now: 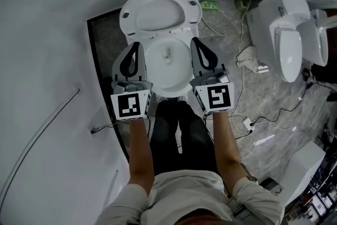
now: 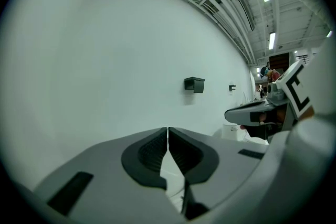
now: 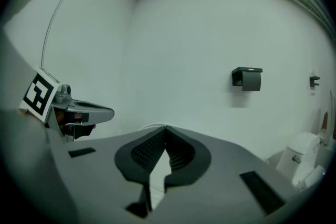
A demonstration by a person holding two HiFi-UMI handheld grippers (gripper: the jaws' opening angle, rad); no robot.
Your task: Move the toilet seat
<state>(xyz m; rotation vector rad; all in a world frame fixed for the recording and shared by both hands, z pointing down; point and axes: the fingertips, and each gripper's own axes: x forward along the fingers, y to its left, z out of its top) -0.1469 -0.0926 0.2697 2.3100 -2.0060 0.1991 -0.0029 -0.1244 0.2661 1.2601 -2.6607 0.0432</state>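
Note:
The white toilet stands below me with its seat and lid [image 1: 158, 13] tipped up against the wall and the bowl [image 1: 167, 63] uncovered. My left gripper [image 1: 138, 46] hovers over the bowl's left rim and my right gripper [image 1: 194, 40] over its right rim, both pointing at the wall and ending near the raised seat's lower corners. In the left gripper view the left gripper [image 2: 167, 128] has its jaws together with nothing between them. The right gripper [image 3: 166, 127] looks the same in the right gripper view, where a thin white rim shows just beyond the tips.
A second white toilet [image 1: 287, 34] stands at the right on the marble floor [image 1: 263, 92], with cables and a crumpled rag [image 1: 250, 58] around it. A dark paper holder [image 3: 247, 78] hangs on the white wall. My legs stand close before the bowl.

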